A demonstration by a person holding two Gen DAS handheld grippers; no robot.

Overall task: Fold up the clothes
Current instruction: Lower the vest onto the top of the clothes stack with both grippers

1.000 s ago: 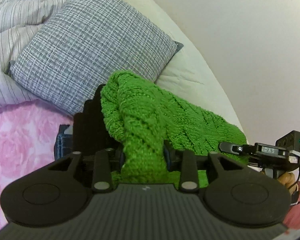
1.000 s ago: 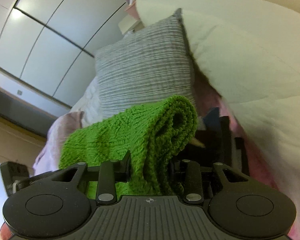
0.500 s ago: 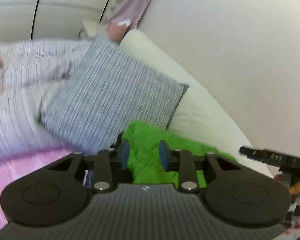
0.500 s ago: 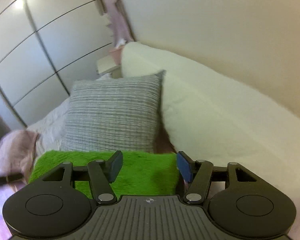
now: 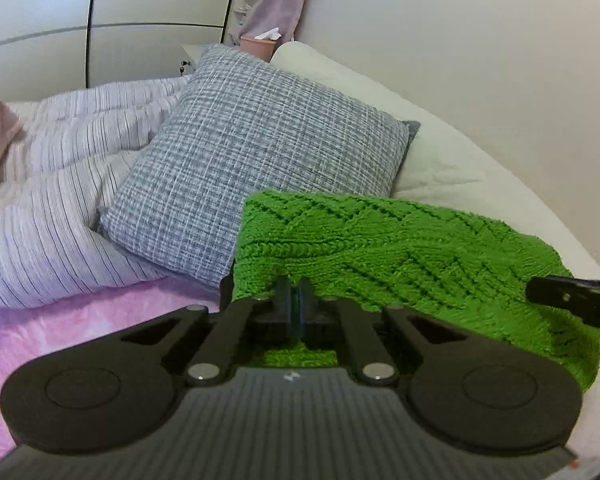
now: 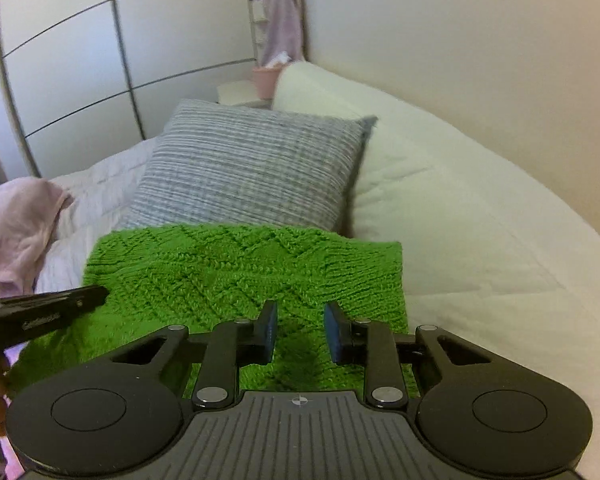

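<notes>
A green knitted garment (image 5: 400, 248) lies folded flat on the bed, its far edge against a grey checked pillow (image 5: 260, 168). My left gripper (image 5: 295, 296) is shut at the garment's near left edge, with nothing seen between its fingers. In the right wrist view the same green knit (image 6: 240, 272) spreads out flat below my right gripper (image 6: 301, 328), which is open just above its near edge and holds nothing. The right gripper's tip (image 5: 572, 300) pokes in at the right edge of the left wrist view.
A striped duvet (image 5: 52, 184) bunches to the left of the pillow, with a pink floral sheet (image 5: 80, 320) in front of it. A cream bolster (image 6: 460, 220) runs along the wall on the right. A pink cloth (image 6: 16, 228) lies at far left. Wardrobe doors (image 6: 100, 60) stand behind.
Both grippers held the green knit up in a bunch; they have let go and it now lies flat. Both have pulled back, and the left has shut empty.
</notes>
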